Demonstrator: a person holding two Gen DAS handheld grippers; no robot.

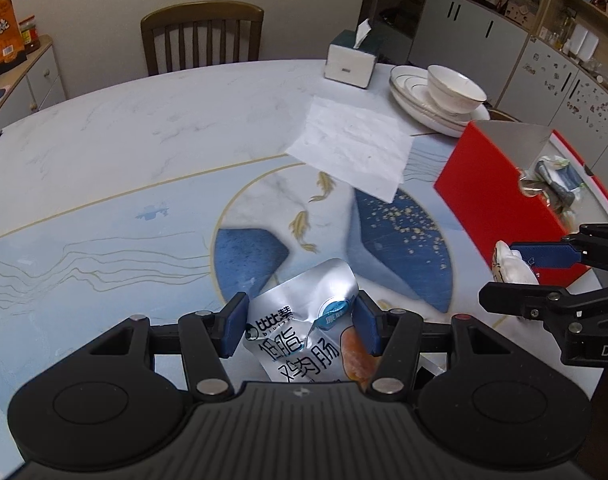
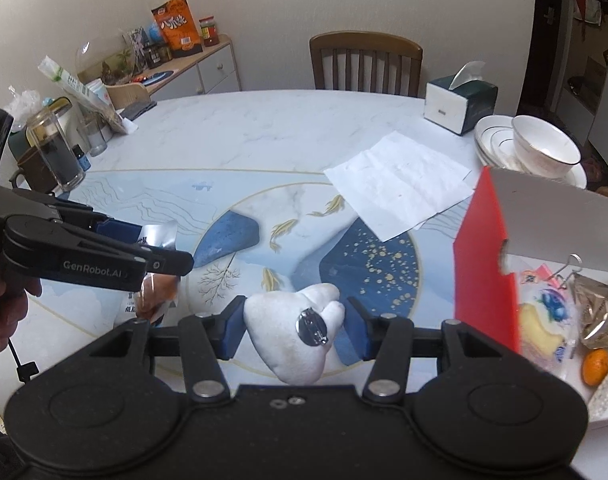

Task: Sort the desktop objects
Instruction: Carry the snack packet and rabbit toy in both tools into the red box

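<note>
**Both grippers loaded, red box waiting to the right**

Two hand-held grippers hover over a round marble-patterned bench (image 1: 144, 128), each carrying one item.

In the left wrist view, the left gripper (image 1: 300, 326) is closed on a silver snack pouch (image 1: 304, 320) printed with Chinese characters — the blue pads press its crumpled sides, and the pouch sits at 6 o'clock in that view. At 3 o'clock the right gripper shows from the side, holding something white.

In the right wrist view, the right gripper (image 2: 296, 326) pinches a white plush toy (image 2: 292, 328) with a round metal pin on its back; the left pad touches it, while the right pad seems to meet only its small lobe. The toy hangs at 6 o'clock, above the blue fish medallion painted on the bench. The left gripper and its pouch show at 9 o'clock.

At 3 o'clock stands an open red box (image 2: 483, 272). Inside it lie a small orange (image 2: 595, 366), wrapped snacks and a binder clip. A flat paper napkin (image 2: 399, 184) lies at 1 o'clock, with a tissue box (image 2: 459, 106), stacked plates and a bowl (image 2: 543, 148) beyond it, and a wooden chair (image 2: 365, 64) at 12 o'clock.

The step in hand appears to be carrying — both items are lifted, neither is in the box yet. Next, the toy likely needs moving right, over the red wall, before the grip opens; the light hold on it could let it slip.
</note>
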